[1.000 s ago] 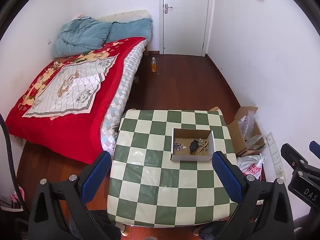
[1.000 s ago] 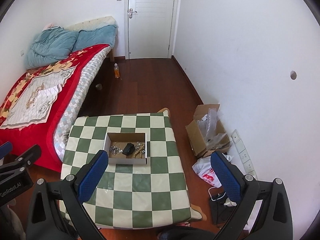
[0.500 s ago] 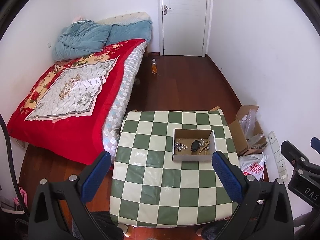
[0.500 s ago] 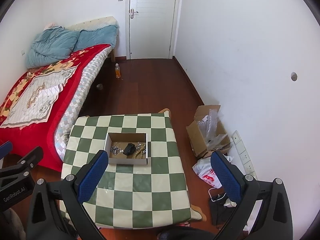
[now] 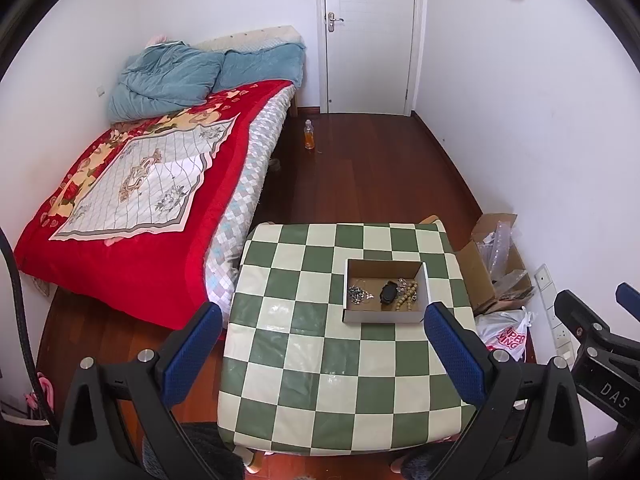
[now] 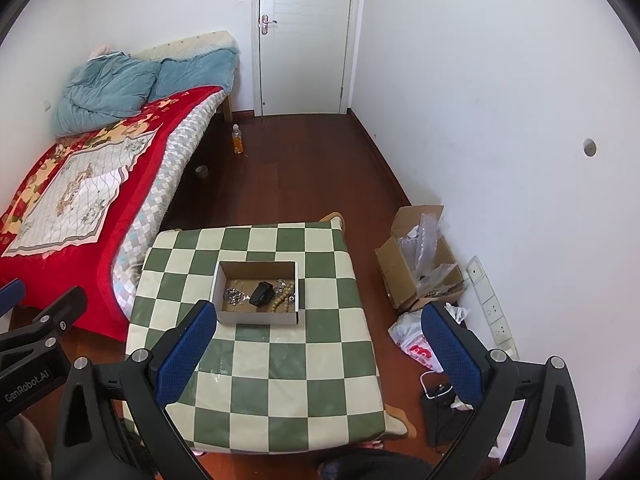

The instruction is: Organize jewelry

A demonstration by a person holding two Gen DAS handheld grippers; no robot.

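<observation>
Checkered table (image 5: 304, 364) fills lower middle. Cardboard box (image 5: 385, 316) at 1 o'clock on it – silver chain (image 5: 358, 293), black piece (image 5: 388, 293), beads (image 5: 408, 296) inside. Left gripper (image 5: 320, 356) and right gripper (image 6: 316, 352) both spread wide, empty, well above. Probably best: descend slow, pinch one piece – avoid tangling.

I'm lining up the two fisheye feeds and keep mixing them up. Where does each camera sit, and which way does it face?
Left wrist: on the left gripper, high above the checkered table, facing the door; its open blue fingers show, the right gripper at the right edge.
Right wrist: on the right gripper, same heading; the left gripper at the left edge.
Shared: table, cardboard box of jewelry, bed, door.
</observation>
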